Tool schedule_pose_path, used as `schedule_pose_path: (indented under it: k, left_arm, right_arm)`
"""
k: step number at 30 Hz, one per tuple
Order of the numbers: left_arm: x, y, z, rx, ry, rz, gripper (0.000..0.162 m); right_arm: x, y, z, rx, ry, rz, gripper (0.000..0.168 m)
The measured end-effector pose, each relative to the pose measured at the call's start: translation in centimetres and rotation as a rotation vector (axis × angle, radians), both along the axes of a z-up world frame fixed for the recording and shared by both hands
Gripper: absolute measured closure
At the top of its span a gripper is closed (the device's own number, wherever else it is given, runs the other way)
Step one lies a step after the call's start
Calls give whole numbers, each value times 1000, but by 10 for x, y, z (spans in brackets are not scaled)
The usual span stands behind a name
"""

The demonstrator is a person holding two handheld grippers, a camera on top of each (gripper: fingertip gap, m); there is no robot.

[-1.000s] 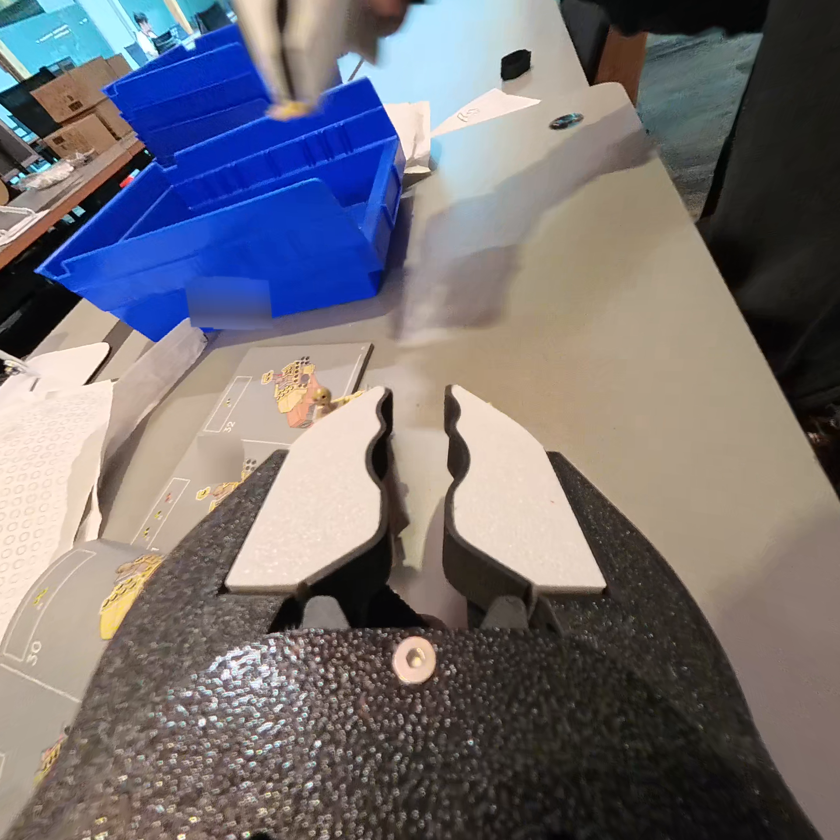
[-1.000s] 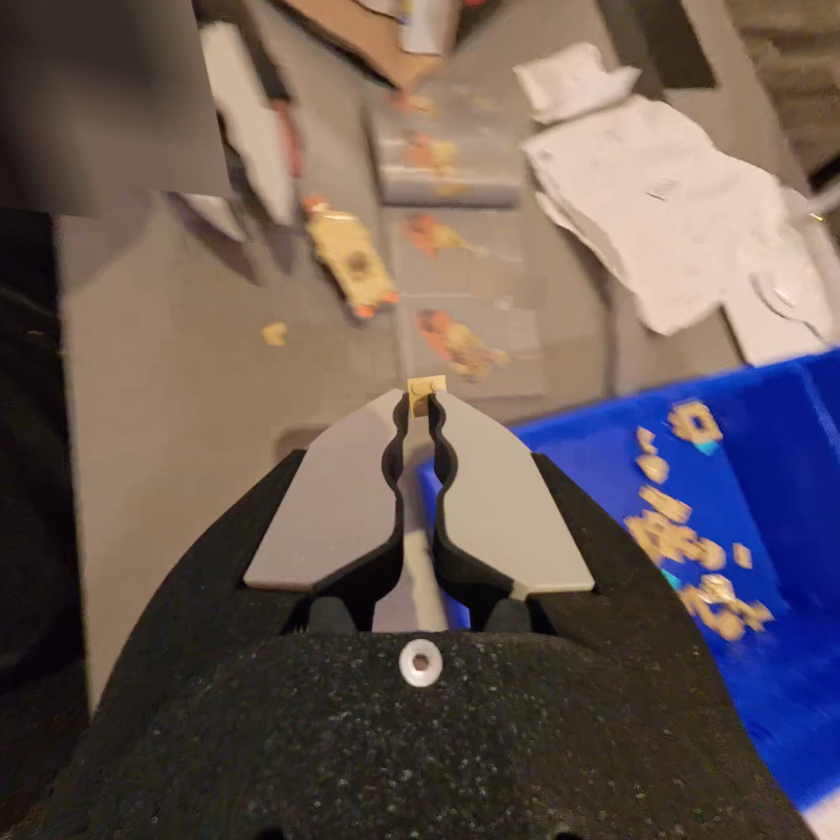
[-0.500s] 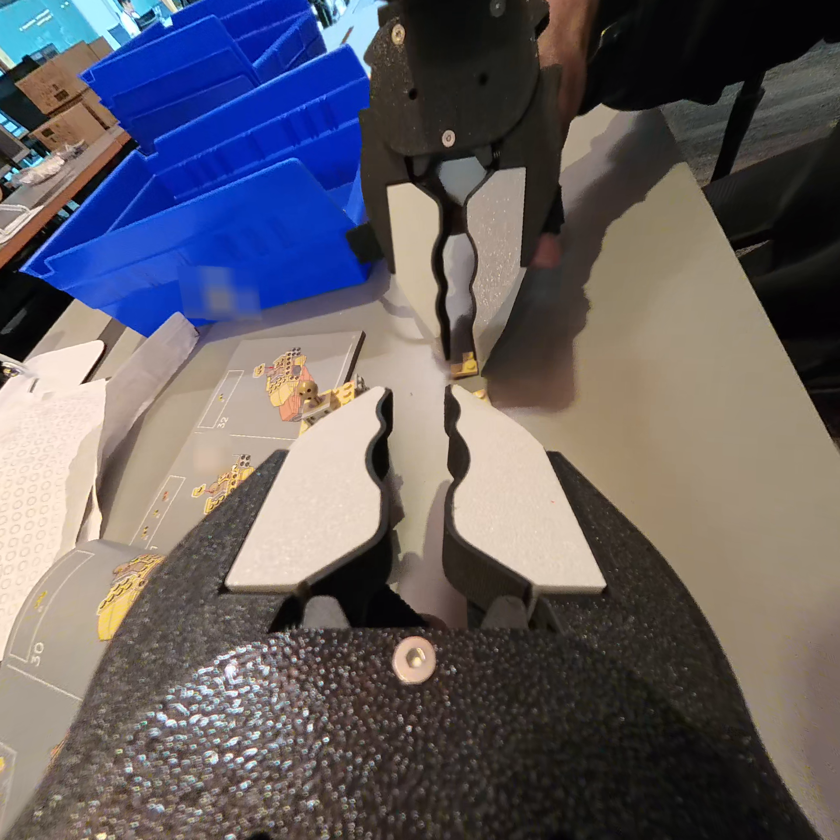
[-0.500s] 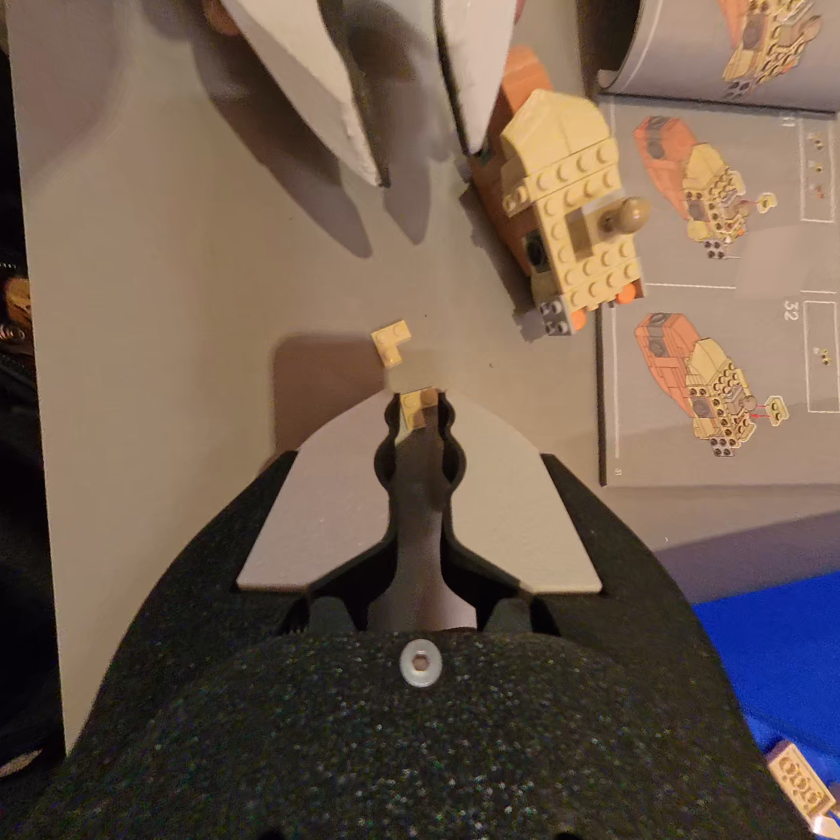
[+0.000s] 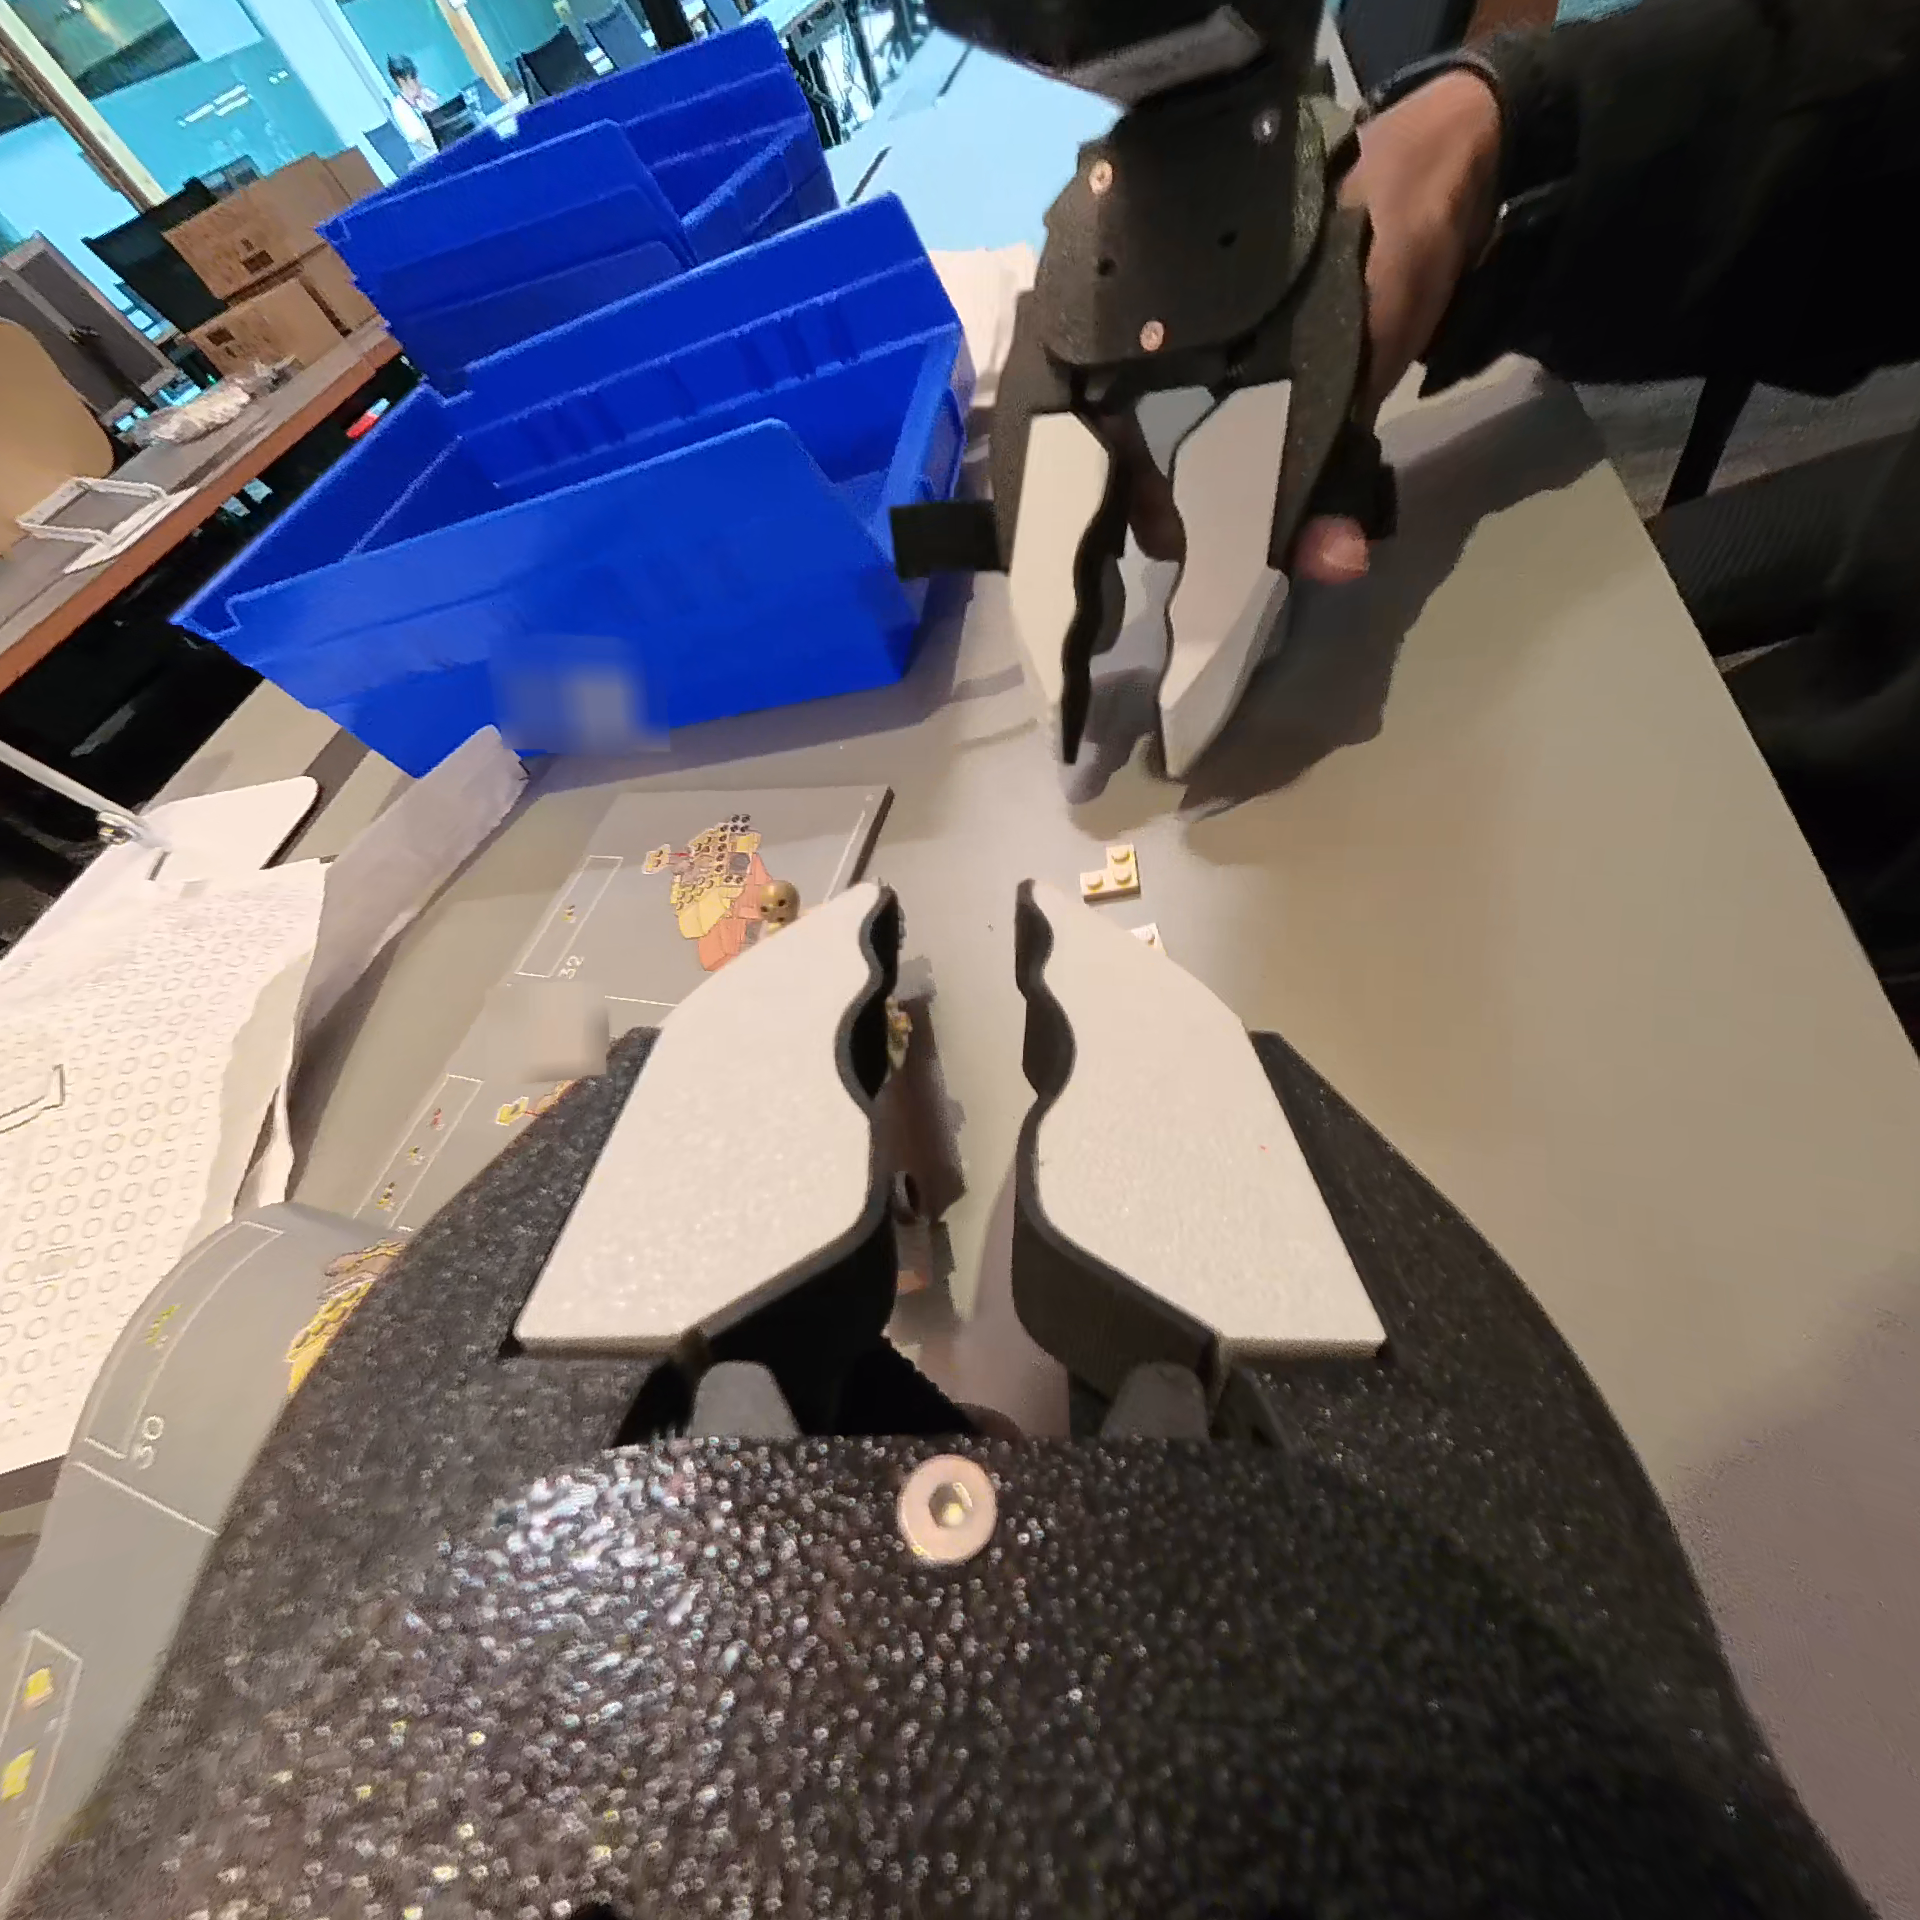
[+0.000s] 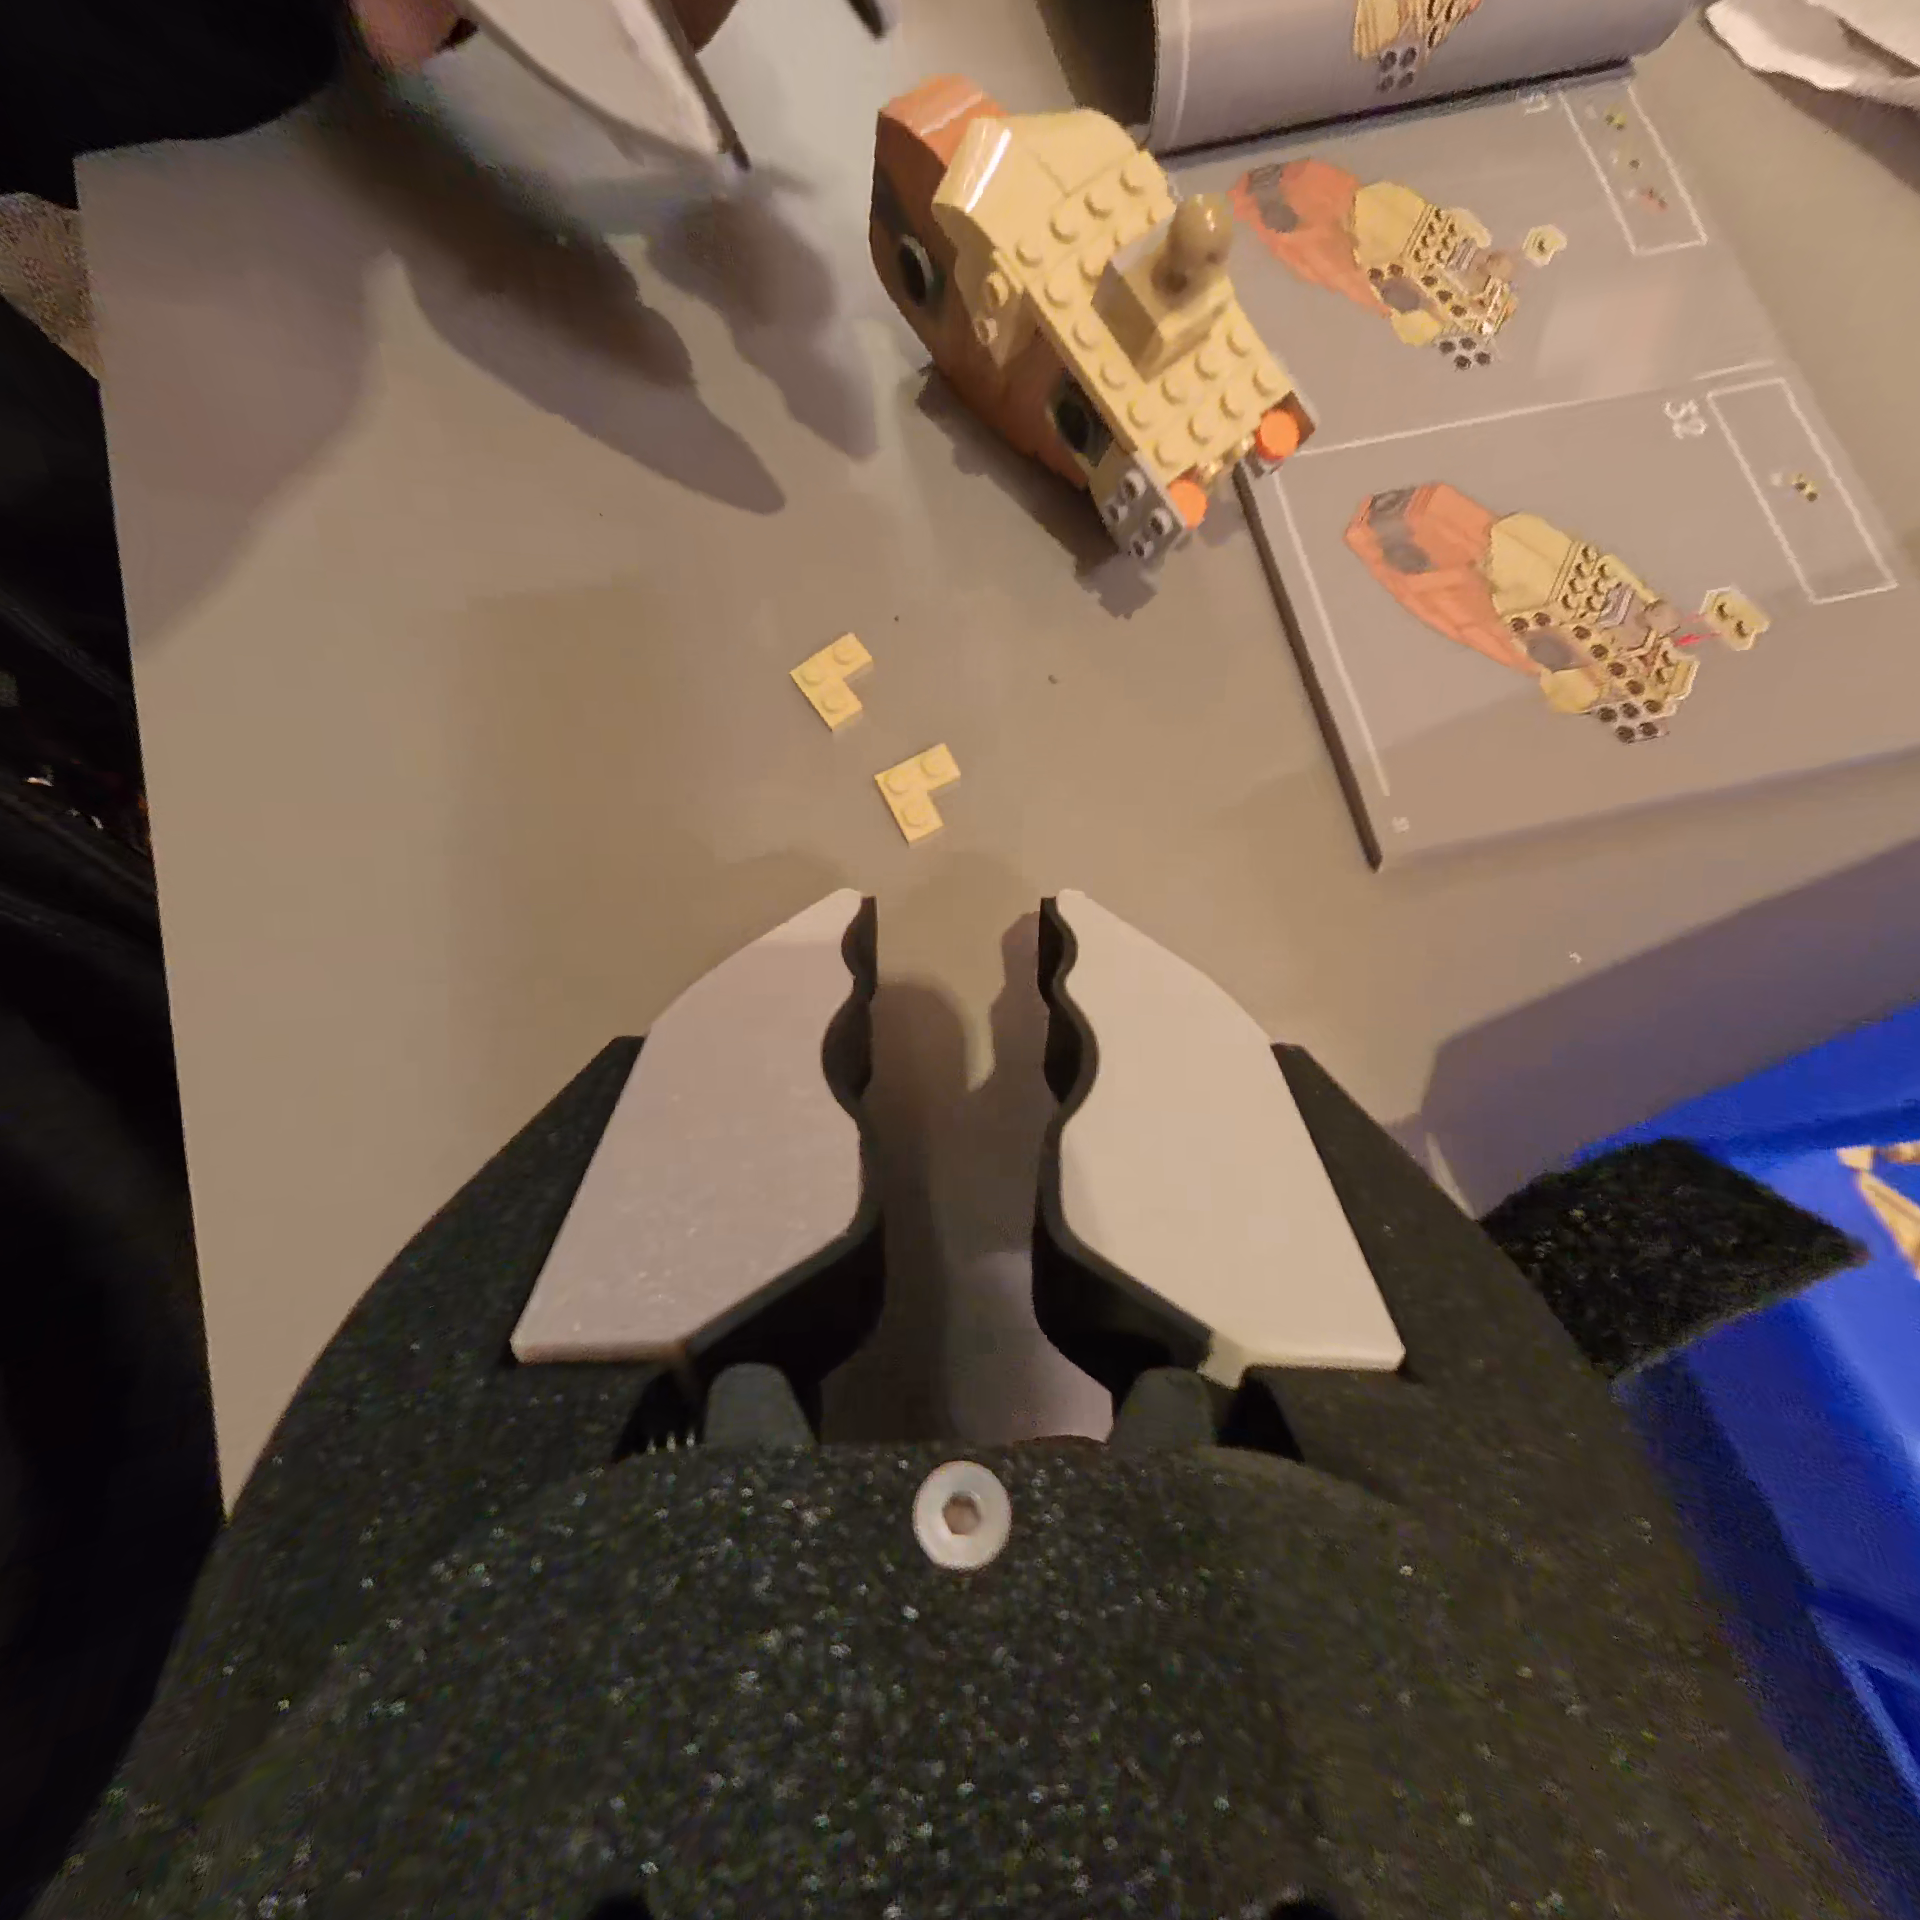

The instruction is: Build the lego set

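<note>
The part-built tan and brown lego model (image 6: 1091, 312) stands on the grey table (image 6: 468, 727). Two tan L-shaped plates (image 6: 831, 681) (image 6: 917, 792) lie loose on the table just ahead of my right gripper (image 6: 956, 909), which is open and empty. In the left wrist view the right gripper (image 5: 1127, 758) hovers above one plate (image 5: 1114, 871). My left gripper (image 5: 956, 899) is open and holds nothing. The model's knob (image 5: 774, 902) shows beside its left finger; the rest of the model is hidden. The left gripper's fingers (image 6: 623, 83) stand apart from the model.
An open instruction booklet (image 6: 1558, 520) lies right of the model. Blue bins (image 5: 623, 520) stand at the back left; one with tan parts is at the right gripper's side (image 6: 1818, 1455). White paper (image 5: 125, 1039) lies at the left. A person's sleeve (image 5: 1714, 156) is at the right. Some 11 centimeters of space lies between my two pairs of fingers.
My right gripper opened and let go of the tan L-shaped plate, which now lies on the table beside the other one. The right gripper has drawn back. The left gripper stayed open.
</note>
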State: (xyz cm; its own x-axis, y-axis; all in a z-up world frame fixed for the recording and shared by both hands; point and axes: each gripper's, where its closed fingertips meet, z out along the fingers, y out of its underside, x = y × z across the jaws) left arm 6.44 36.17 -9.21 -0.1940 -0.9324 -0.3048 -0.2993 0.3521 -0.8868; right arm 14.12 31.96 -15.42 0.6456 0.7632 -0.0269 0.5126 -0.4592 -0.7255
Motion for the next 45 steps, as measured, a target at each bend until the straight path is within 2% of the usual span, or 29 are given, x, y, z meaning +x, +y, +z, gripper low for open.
schedule_pose_path:
  k: [10, 22, 26, 29, 34, 37, 42, 45]
  left_arm:
    - [3, 1, 1, -15, -18, -1, 141]
    - [4, -6, -7, -31, 15, -32, 141]
    - [4, -9, -11, -29, 37, -47, 140]
    - [3, -11, -12, -34, 45, -57, 140]
    - [1, -6, -13, -51, 53, -45, 140]
    - [0, -3, -7, -86, 28, -37, 140]
    - [0, 7, 4, -208, -21, -2, 133]
    - [-1, 9, 5, -231, -31, -2, 132]
  right_arm:
    - [-6, 7, -11, 51, -95, 25, 140]
    - [-14, 10, -11, 54, -94, 75, 143]
    - [-21, 11, -12, 47, -89, 121, 148]
    - [-26, 10, -13, 29, -83, 150, 160]
    - [-28, 12, -11, 36, -75, 170, 161]
    - [-33, 19, 3, 96, -14, 177, 161]
    - [-56, 37, 50, 240, 70, 240, 161]
    - [-70, 42, 57, 259, 46, 315, 161]
